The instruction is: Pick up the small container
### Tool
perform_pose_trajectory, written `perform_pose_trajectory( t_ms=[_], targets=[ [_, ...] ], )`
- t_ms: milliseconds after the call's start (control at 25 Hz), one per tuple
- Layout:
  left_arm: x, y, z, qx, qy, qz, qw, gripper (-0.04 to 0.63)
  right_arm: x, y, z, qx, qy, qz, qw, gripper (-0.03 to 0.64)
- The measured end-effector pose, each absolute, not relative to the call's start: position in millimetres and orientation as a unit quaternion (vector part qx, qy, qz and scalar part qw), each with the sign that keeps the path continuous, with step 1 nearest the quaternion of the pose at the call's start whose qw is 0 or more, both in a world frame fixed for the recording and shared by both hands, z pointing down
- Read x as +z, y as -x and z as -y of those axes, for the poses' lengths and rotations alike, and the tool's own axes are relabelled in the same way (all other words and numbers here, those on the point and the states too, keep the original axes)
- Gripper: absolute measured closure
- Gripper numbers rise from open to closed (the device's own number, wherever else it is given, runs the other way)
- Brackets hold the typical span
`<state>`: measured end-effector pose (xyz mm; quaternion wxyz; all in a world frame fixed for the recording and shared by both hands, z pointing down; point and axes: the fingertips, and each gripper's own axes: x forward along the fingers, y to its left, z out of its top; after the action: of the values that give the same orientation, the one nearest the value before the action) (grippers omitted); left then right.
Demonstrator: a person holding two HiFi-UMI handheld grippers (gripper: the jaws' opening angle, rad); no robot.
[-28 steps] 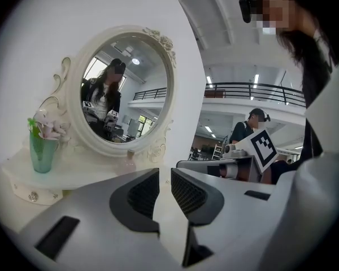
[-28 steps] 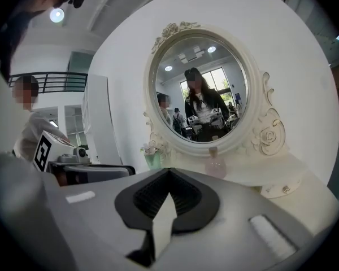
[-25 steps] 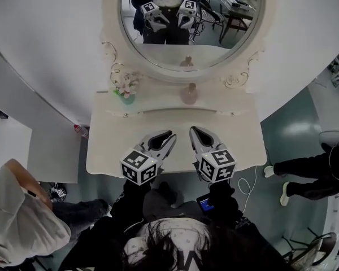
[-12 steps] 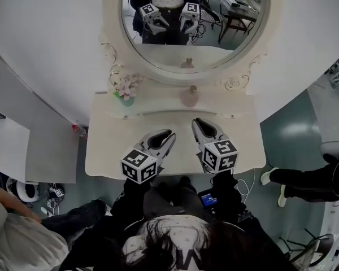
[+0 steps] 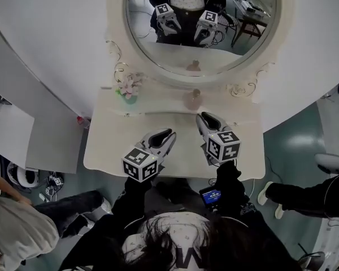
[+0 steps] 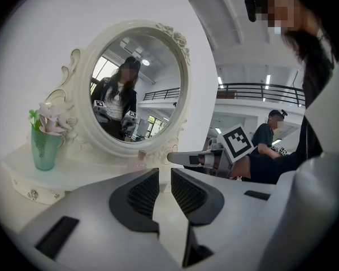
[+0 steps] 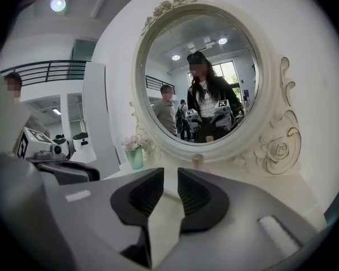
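Observation:
The small container (image 5: 192, 99), a pinkish round pot with a gold cap, stands on the white dressing table (image 5: 118, 145) at the foot of the oval mirror (image 5: 200, 27). It shows as the small container (image 7: 198, 161) in the right gripper view and, blurred, as the small container (image 6: 140, 161) in the left gripper view. My right gripper (image 5: 203, 118) hovers a short way in front of it. The right gripper (image 7: 170, 176) has its jaws opening, with nothing between them. My left gripper (image 5: 169, 135) is lower left over the table. The left gripper (image 6: 164, 174) is shut and empty.
A green vase of pale flowers (image 5: 127, 90) stands at the table's back left, left of the container. The mirror's carved frame rises right behind the container. A person (image 5: 11, 230) is at the lower left on the floor, and someone's legs (image 5: 305, 193) are at the right.
My right gripper has moved forward over the table toward the container. The left gripper has stayed about where it was. The person at the lower left has shifted.

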<state>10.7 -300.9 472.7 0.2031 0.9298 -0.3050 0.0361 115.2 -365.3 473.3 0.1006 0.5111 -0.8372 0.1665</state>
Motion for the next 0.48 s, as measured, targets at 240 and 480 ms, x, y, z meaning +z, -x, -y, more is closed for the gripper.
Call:
perform_pose_trajectory(
  t_ms=[240, 480],
  targets=[
    [479.3, -16.4, 301.6, 0.048, -0.924, 0.321, 0.202, 0.545, 486.2, -122.9, 393.8, 0.169, -0.496, 0.844, 0.115, 0.523],
    [477.5, -12.3, 305.6, 0.051, -0.917, 0.341, 0.199, 0.545, 499.0, -125.1, 419.4, 0.168, -0.490, 0.844, 0.135, 0.473]
  ],
)
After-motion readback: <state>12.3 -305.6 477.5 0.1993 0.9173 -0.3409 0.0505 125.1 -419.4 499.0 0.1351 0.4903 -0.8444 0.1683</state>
